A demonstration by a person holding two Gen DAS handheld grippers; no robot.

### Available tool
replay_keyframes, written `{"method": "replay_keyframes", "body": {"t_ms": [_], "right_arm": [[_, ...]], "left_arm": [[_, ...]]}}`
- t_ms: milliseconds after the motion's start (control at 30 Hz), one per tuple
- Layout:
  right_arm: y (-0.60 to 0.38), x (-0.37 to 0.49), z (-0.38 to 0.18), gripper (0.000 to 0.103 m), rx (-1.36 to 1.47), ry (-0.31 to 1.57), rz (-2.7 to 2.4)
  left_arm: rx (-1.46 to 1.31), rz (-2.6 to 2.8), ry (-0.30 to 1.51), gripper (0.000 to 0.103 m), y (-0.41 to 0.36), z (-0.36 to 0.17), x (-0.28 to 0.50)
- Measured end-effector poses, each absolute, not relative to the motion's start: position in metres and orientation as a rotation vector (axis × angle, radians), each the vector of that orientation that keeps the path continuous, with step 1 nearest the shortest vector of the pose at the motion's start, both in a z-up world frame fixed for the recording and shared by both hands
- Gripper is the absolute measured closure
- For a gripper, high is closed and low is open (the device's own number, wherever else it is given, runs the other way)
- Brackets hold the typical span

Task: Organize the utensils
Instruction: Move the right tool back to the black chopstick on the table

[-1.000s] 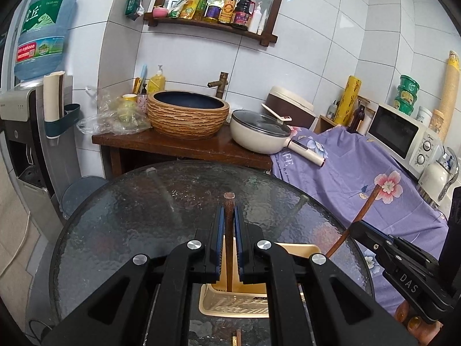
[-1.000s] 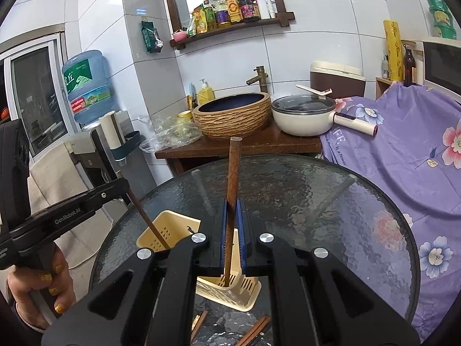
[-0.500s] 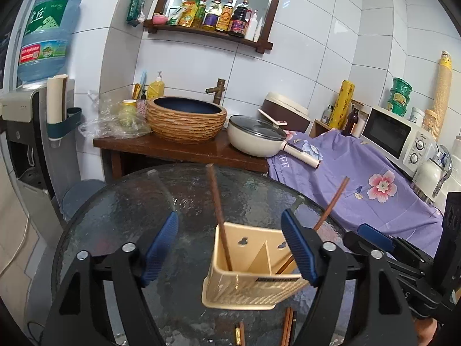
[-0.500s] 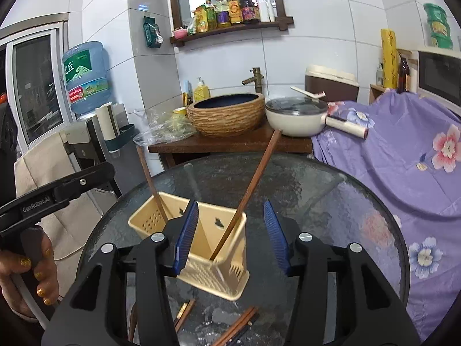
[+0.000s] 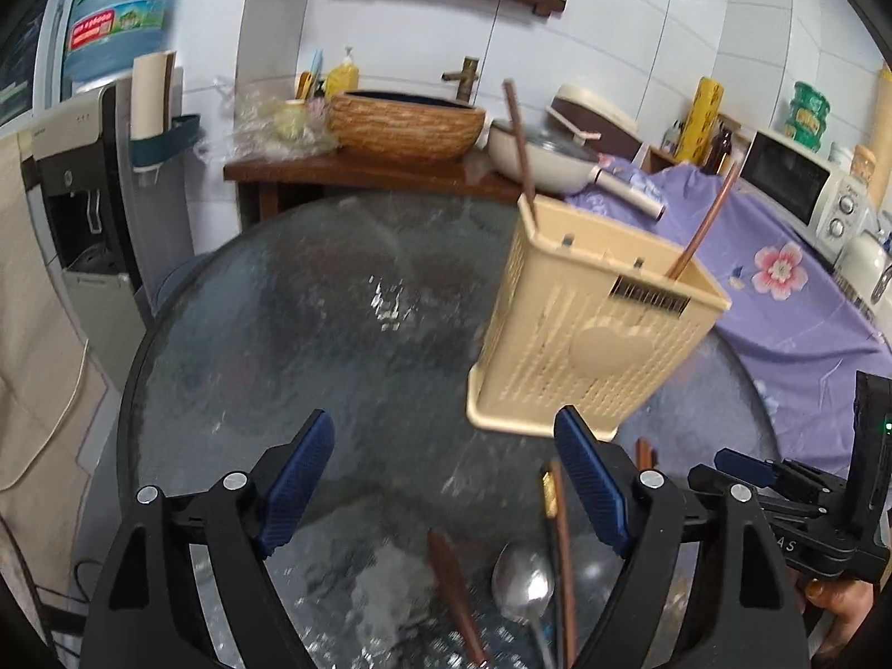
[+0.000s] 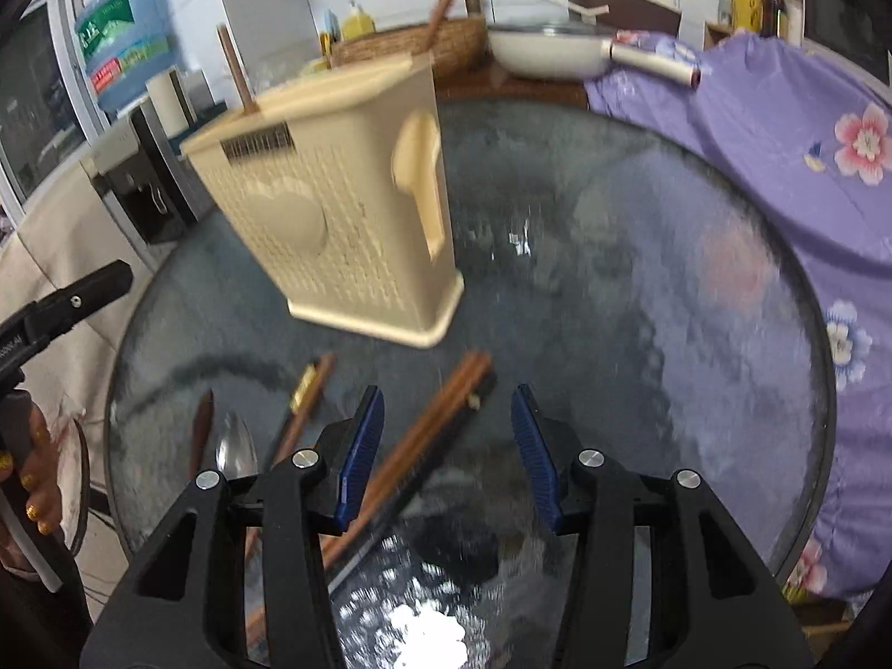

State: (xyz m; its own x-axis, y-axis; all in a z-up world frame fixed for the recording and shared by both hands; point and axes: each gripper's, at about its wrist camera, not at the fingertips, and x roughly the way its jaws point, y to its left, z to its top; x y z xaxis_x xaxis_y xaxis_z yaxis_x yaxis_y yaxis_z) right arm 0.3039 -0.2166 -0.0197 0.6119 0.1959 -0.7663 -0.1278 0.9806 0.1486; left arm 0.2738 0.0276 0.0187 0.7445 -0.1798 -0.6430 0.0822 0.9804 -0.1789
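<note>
A beige slotted utensil holder (image 5: 591, 334) stands on the round glass table (image 5: 312, 306), with two brown chopsticks (image 5: 518, 139) leaning upright in it. In front of it lie a metal spoon (image 5: 521, 585), a gold-banded chopstick (image 5: 560, 535) and a brown handle (image 5: 451, 580). My left gripper (image 5: 443, 418) hovers over them with its jaws opening and nothing between them. In the right wrist view the holder (image 6: 345, 223) is at upper left. My right gripper (image 6: 447, 396) is open, low over a pair of chopsticks (image 6: 440, 418). The spoon (image 6: 237, 449) lies to their left.
A purple floral cloth (image 6: 780, 128) covers the surface right of the table. Behind stand a wooden counter (image 5: 345, 173) with a woven basin (image 5: 404, 122) and a cream pan (image 5: 546, 159). A water dispenser (image 5: 83, 178) is on the left, a microwave (image 5: 803, 184) on the right.
Each gripper was shut on a chopstick above the holder; both opened and the chopsticks dropped into it. Both grippers then sank toward the utensils lying on the glass.
</note>
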Motion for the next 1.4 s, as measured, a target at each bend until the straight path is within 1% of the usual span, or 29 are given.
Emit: {"method": "replay_keyframes", "body": {"t_ms": [233, 367, 600, 800, 867, 1033, 1200, 1267, 1400], "right_arm": [[-0.207, 0.288, -0.049, 0.055, 0.033, 0.955, 0.169], [-0.203, 0.282, -0.057, 0.056, 0.026, 0.97, 0.163], [-0.2, 0.276, -0.06, 0.058, 0.03, 0.971, 0.16], [-0.194, 0.278, -0.06, 0.062, 0.015, 0.98, 0.149], [-0.194, 0.278, -0.061, 0.068, 0.003, 0.991, 0.144], [-0.205, 0.279, -0.063, 0.07, 0.009, 1.001, 0.122], [-0.21, 0.285, -0.062, 0.071, 0.02, 1.006, 0.118], [-0.209, 0.288, -0.062, 0.072, 0.019, 1.007, 0.113], [-0.207, 0.293, -0.062, 0.075, 0.007, 1.008, 0.109]], "left_arm": [[-0.12, -0.132, 0.783, 0.026, 0.033, -0.01, 0.254], [-0.113, -0.134, 0.82, 0.03, 0.032, -0.026, 0.247], [-0.139, -0.14, 0.857, 0.031, 0.034, -0.042, 0.239], [-0.14, -0.141, 0.866, 0.031, 0.031, -0.048, 0.236], [-0.14, -0.14, 0.868, 0.031, 0.031, -0.048, 0.235], [-0.146, -0.134, 0.88, 0.031, 0.033, -0.053, 0.233], [-0.114, -0.141, 0.89, 0.037, 0.027, -0.055, 0.231], [-0.109, -0.147, 0.896, 0.043, 0.024, -0.055, 0.23], [-0.088, -0.156, 0.912, 0.051, 0.017, -0.057, 0.231]]}}
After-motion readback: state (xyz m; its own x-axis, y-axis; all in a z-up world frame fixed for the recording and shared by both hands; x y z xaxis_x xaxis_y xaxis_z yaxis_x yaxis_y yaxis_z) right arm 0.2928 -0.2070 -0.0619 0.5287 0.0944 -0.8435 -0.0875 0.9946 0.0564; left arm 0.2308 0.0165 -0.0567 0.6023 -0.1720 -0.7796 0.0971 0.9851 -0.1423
